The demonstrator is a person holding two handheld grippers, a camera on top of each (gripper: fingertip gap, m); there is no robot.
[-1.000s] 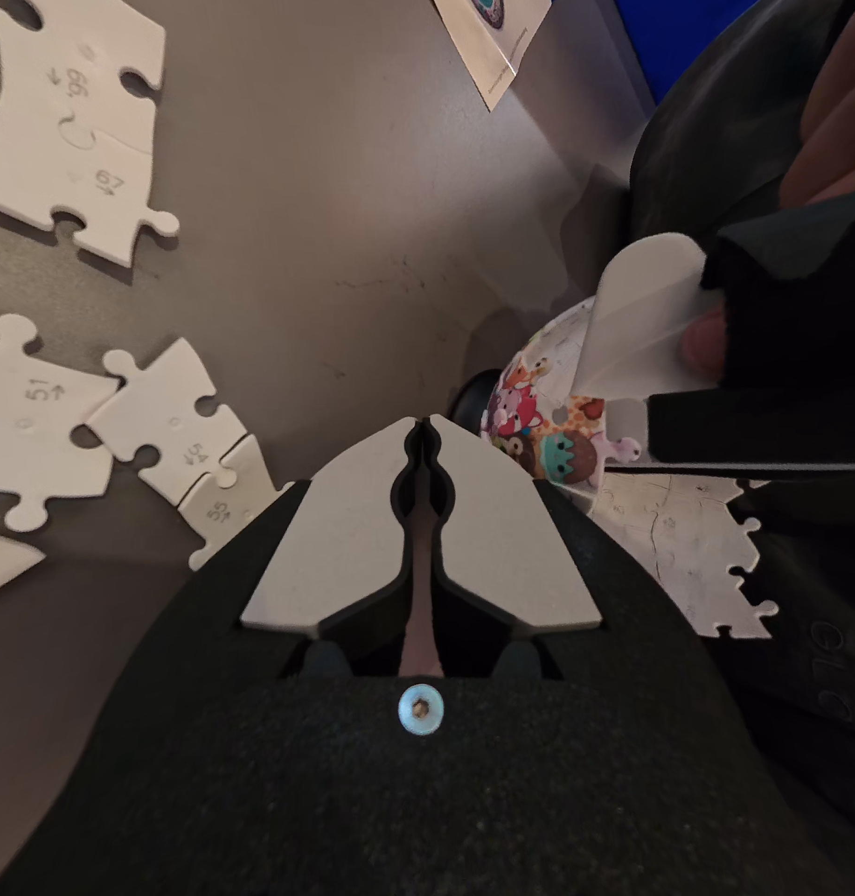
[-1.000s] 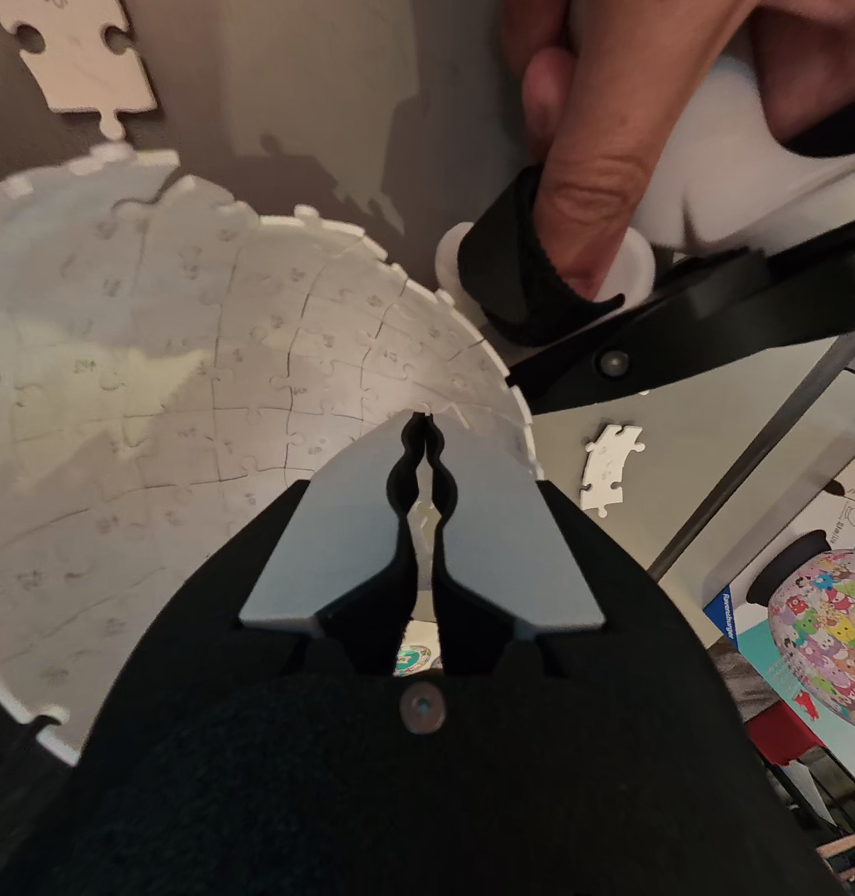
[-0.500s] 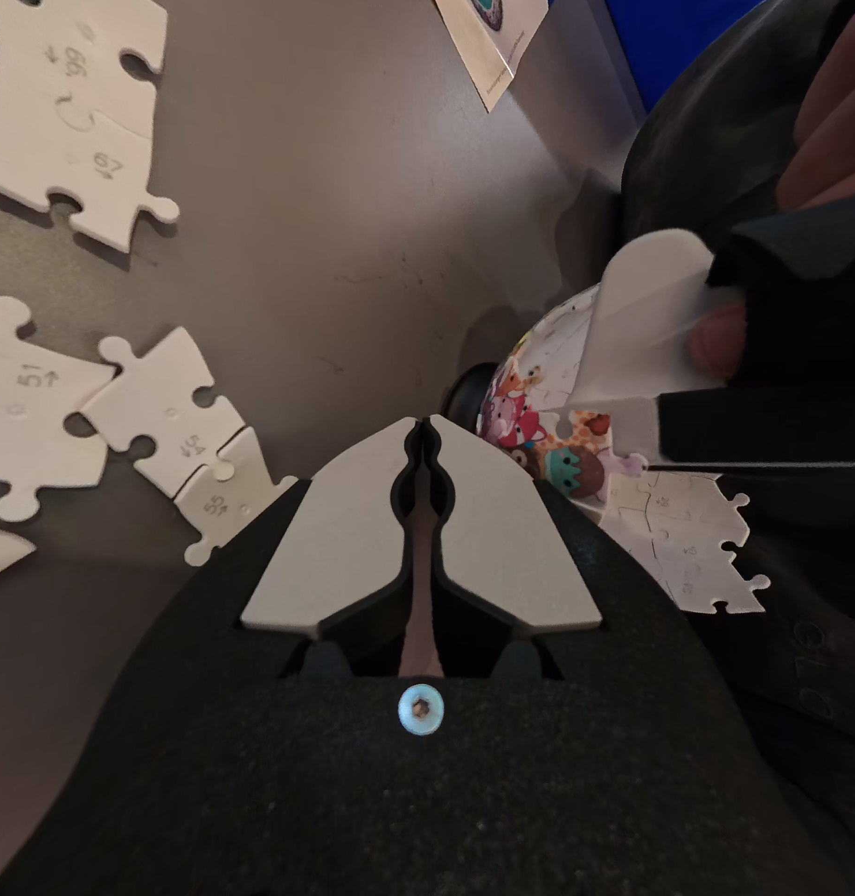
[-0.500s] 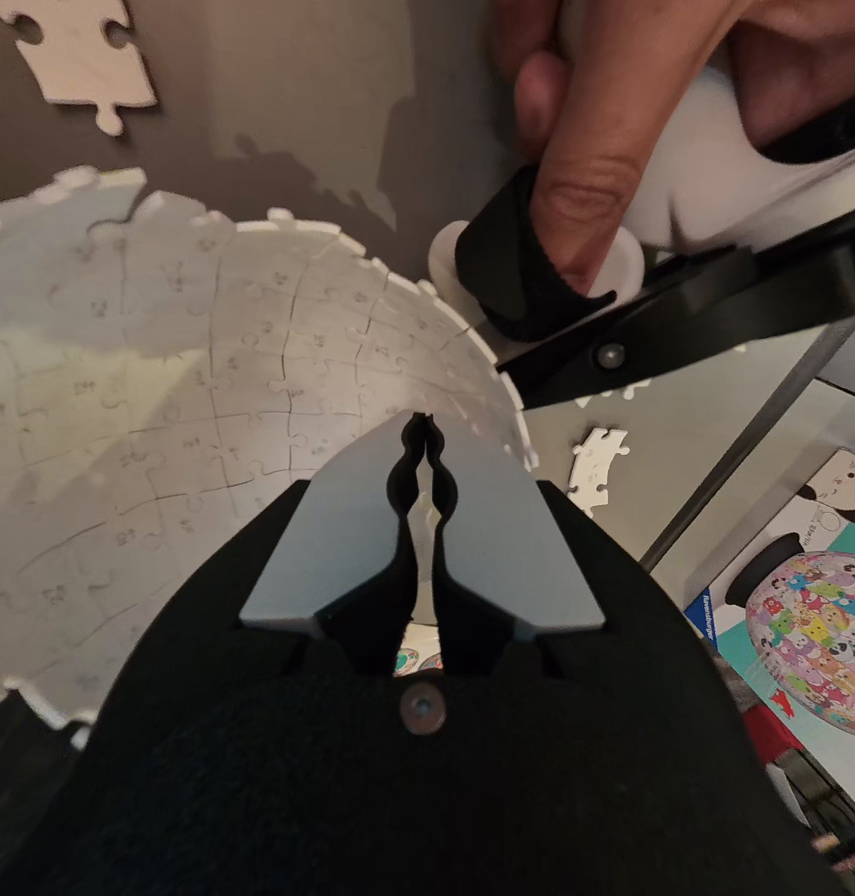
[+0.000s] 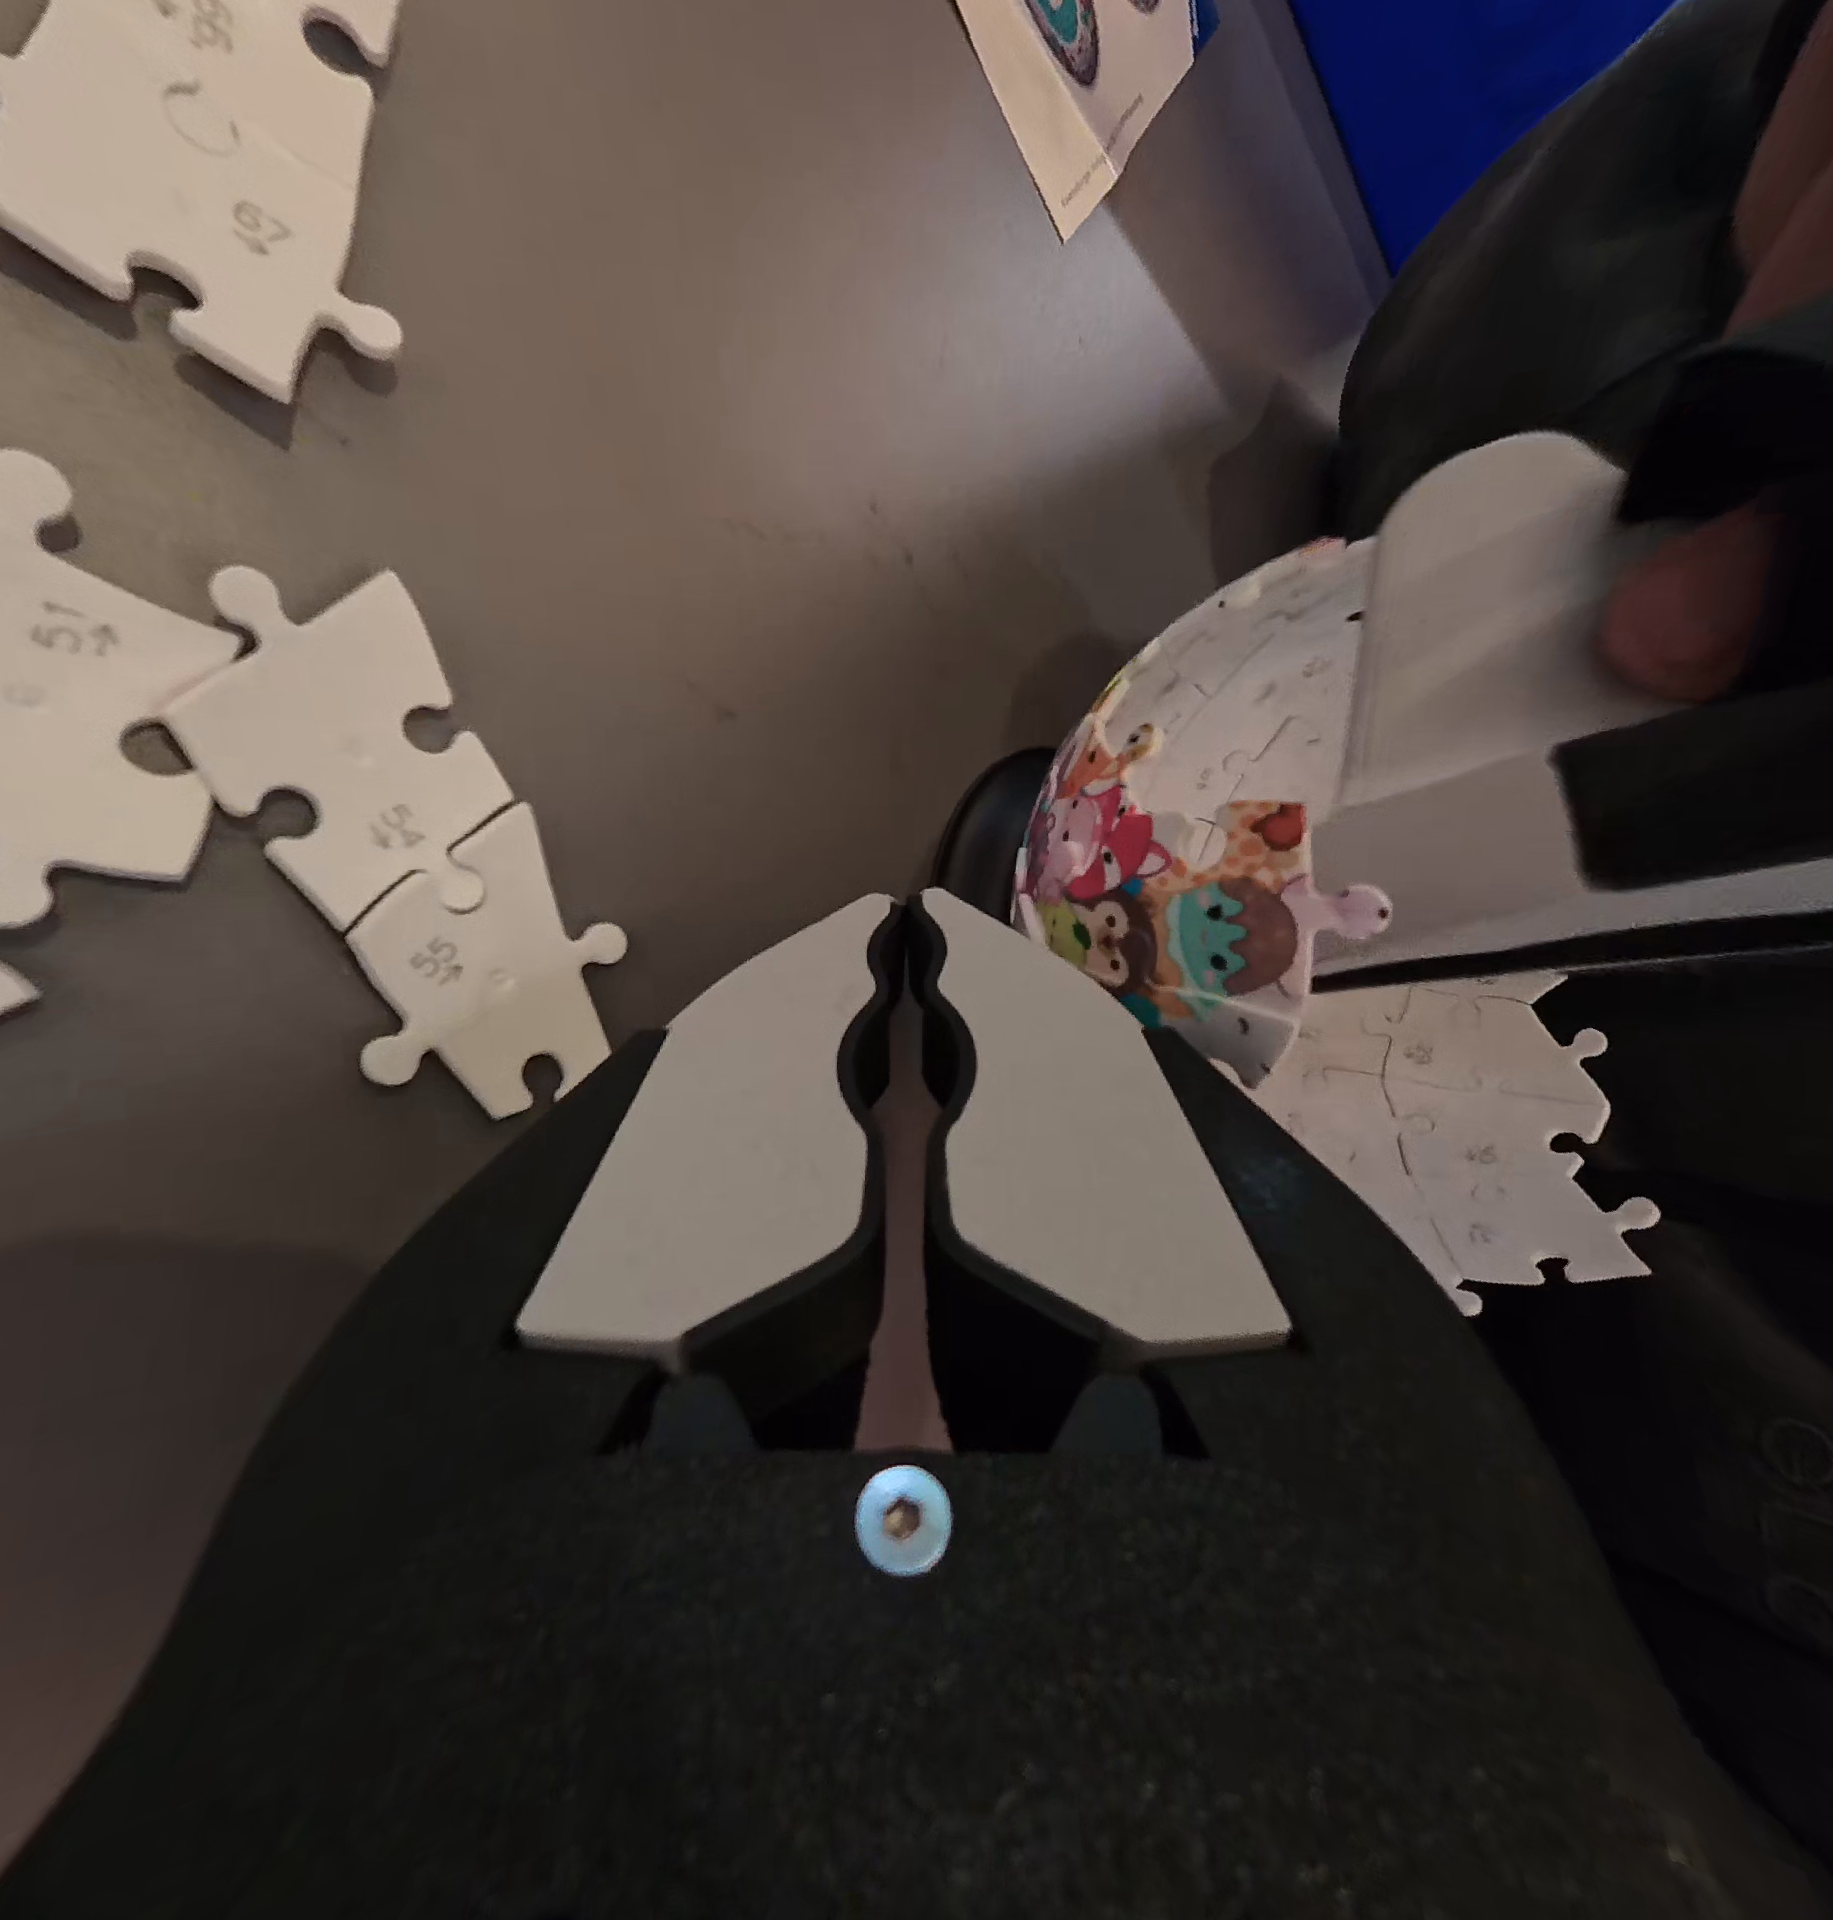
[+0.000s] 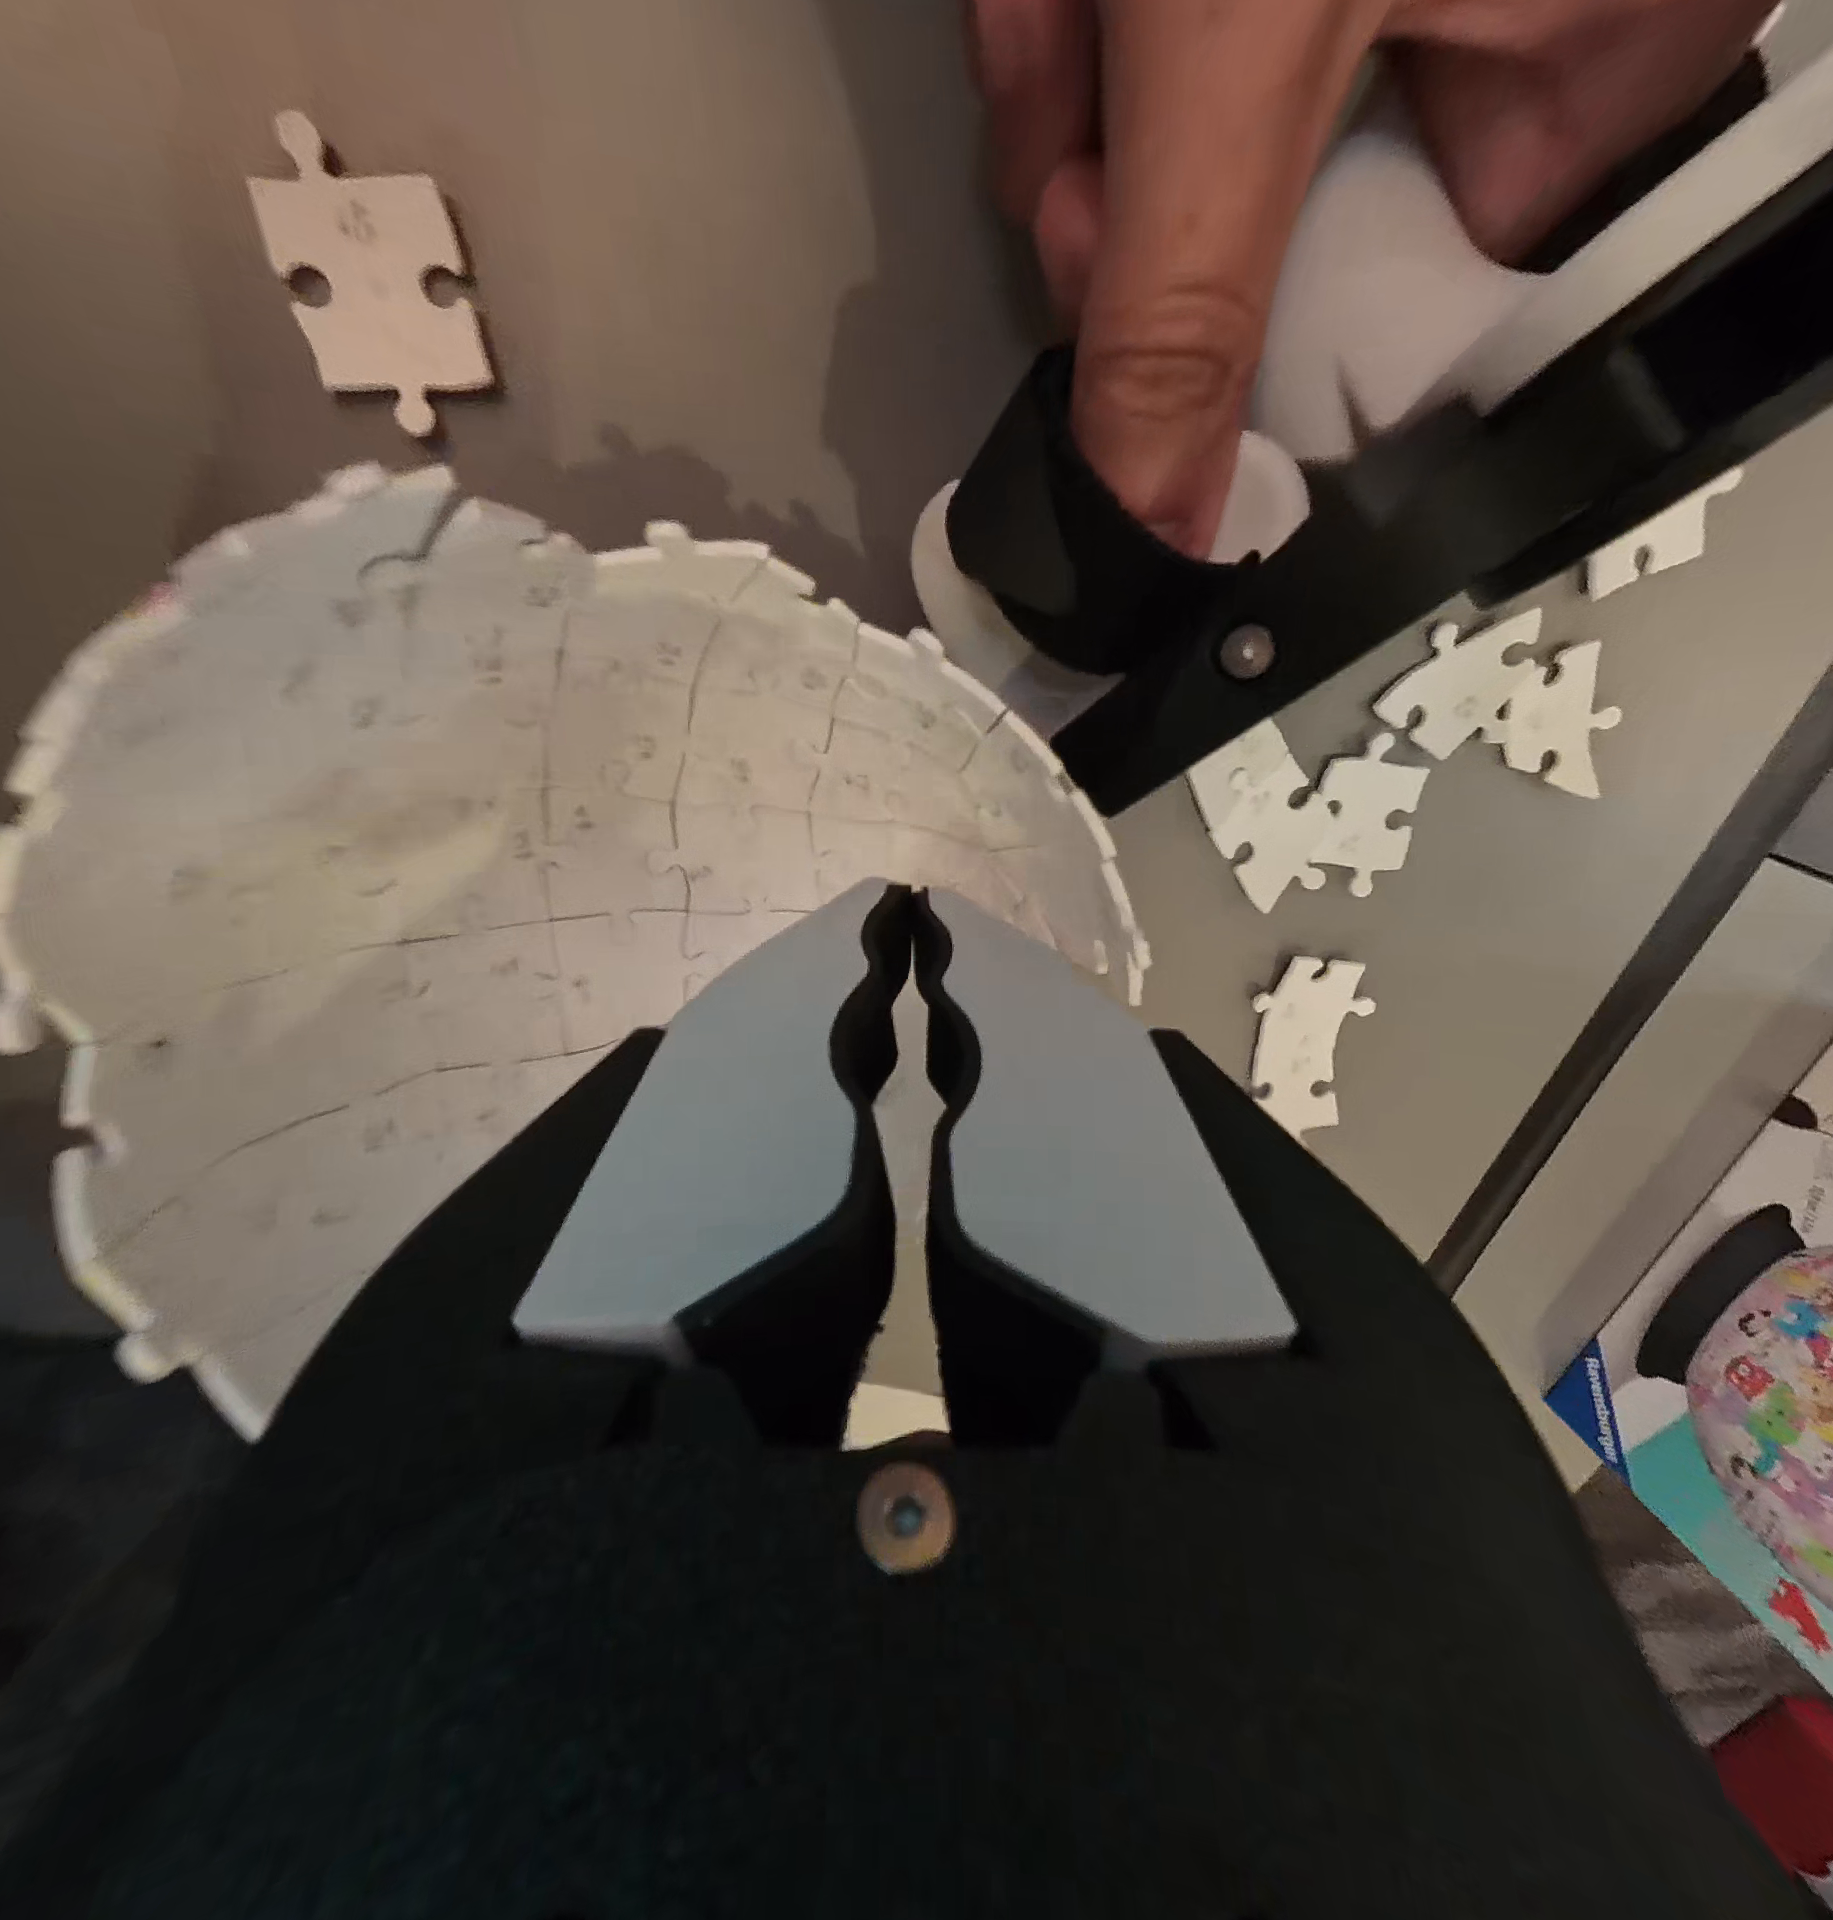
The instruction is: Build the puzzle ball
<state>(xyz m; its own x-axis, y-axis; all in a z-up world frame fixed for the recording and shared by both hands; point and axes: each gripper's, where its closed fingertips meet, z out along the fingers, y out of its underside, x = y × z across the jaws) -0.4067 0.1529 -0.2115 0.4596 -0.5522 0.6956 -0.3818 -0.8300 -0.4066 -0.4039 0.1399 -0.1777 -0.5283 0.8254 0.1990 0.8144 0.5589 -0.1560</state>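
We hold the half-built puzzle ball (image 6: pixel 496 831) by its rim with the right gripper (image 6: pixel 910 902). Its two halves are pinched together on the thin wall of the shell, whose edge runs down between them toward the bolt. That grip lifts the shell clear of the table (image 6: pixel 683 260) and tips its white, numbered inside toward the camera, so we can reach the toothed edge where the next pieces go. In the left wrist view the same shell (image 5: pixel 1182 914) shows its coloured cartoon outside beside a dark round stand (image 5: pixel 979 821) on the table.

The left gripper (image 5: pixel 910 914) is closed with nothing in it, its tips meeting above the bare table. We judge it is waiting to fetch a piece. Loose white pieces (image 5: pixel 392 790) lie face down near it, backs up, so the numbers can be read. More pieces (image 6: pixel 1411 769) lie to the right of the shell, and one (image 6: pixel 372 281) lies apart above it. The puzzle box (image 6: pixel 1753 1455) sits off the table edge.

Compared with a second ago, the shell has swung round and risen. More table and more loose pieces show beyond its edge, and the single piece sits lower in the right wrist view. The left gripper has hardly shifted.
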